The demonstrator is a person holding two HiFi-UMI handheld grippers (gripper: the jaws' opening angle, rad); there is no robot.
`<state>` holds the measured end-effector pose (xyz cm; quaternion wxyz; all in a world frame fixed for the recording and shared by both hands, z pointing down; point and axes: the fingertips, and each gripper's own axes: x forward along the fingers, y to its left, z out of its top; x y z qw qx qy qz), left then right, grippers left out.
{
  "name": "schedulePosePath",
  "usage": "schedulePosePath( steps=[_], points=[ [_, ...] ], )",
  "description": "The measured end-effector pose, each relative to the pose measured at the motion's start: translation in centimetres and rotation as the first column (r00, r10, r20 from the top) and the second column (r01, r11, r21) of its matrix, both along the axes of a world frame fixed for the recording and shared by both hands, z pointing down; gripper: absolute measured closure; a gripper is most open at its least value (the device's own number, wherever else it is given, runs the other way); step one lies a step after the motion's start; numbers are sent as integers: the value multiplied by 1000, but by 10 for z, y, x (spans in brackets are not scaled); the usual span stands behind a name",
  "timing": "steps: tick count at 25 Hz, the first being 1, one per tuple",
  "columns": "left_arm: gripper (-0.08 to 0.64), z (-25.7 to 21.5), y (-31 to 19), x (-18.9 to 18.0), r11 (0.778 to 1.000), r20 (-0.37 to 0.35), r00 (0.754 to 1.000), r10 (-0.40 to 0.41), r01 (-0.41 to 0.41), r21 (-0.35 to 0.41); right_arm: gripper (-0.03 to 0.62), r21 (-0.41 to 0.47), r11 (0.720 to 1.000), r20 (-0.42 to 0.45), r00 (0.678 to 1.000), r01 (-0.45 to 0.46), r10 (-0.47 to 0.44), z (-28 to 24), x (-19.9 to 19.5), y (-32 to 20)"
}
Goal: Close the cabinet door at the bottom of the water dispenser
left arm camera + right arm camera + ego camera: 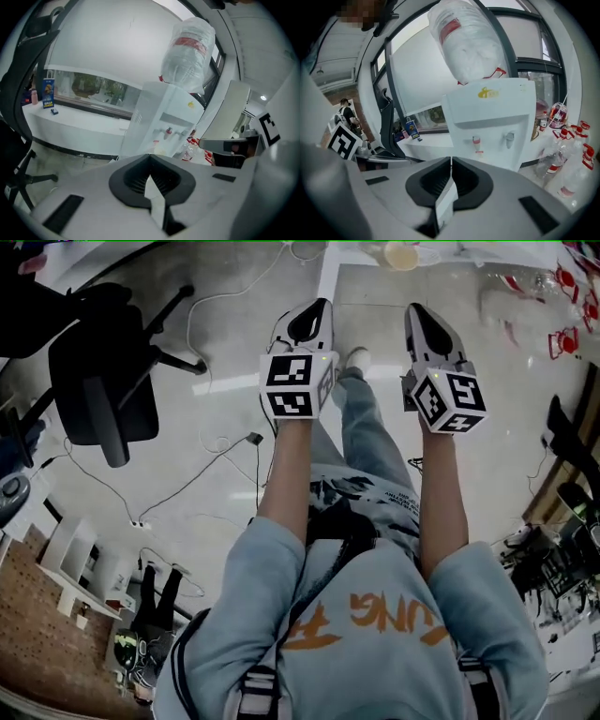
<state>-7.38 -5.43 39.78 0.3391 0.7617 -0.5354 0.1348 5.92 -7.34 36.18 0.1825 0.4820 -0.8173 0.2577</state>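
The white water dispenser (492,117) stands ahead with an upturned clear bottle (464,42) on top and two taps on its front. In the left gripper view the water dispenser (161,124) is seen at an angle from its left. Its bottom cabinet door is hidden behind the jaws in both gripper views. In the head view only the dispenser's top (398,254) shows at the upper edge. My left gripper (314,313) and right gripper (420,317) are held side by side in front of it, apart from it. Both are shut and empty, the left gripper (150,156) and right gripper (451,160) each with pads meeting.
A black office chair (103,381) stands at the left, with cables (216,442) across the floor beside it. Several clear bottles with red labels (569,154) crowd the floor right of the dispenser. A white ledge with a blue carton (48,93) runs along the window. Cluttered furniture (562,549) lines the right.
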Motion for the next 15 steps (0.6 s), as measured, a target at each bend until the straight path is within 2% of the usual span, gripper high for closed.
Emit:
schedulePosePath(
  steps=[4, 9, 15],
  points=[
    [540, 12, 19, 17, 1000, 8, 1000, -24, 24, -9, 561, -26, 997, -1, 997, 79, -79, 14, 2, 15],
    [540, 55, 34, 4, 998, 29, 998, -56, 57, -28, 562, -60, 987, 8, 989, 149, -149, 58, -23, 29],
    [540, 96, 67, -1, 995, 61, 994, -93, 96, -41, 561, -87, 975, 6, 979, 206, -206, 106, -29, 58]
  ],
)
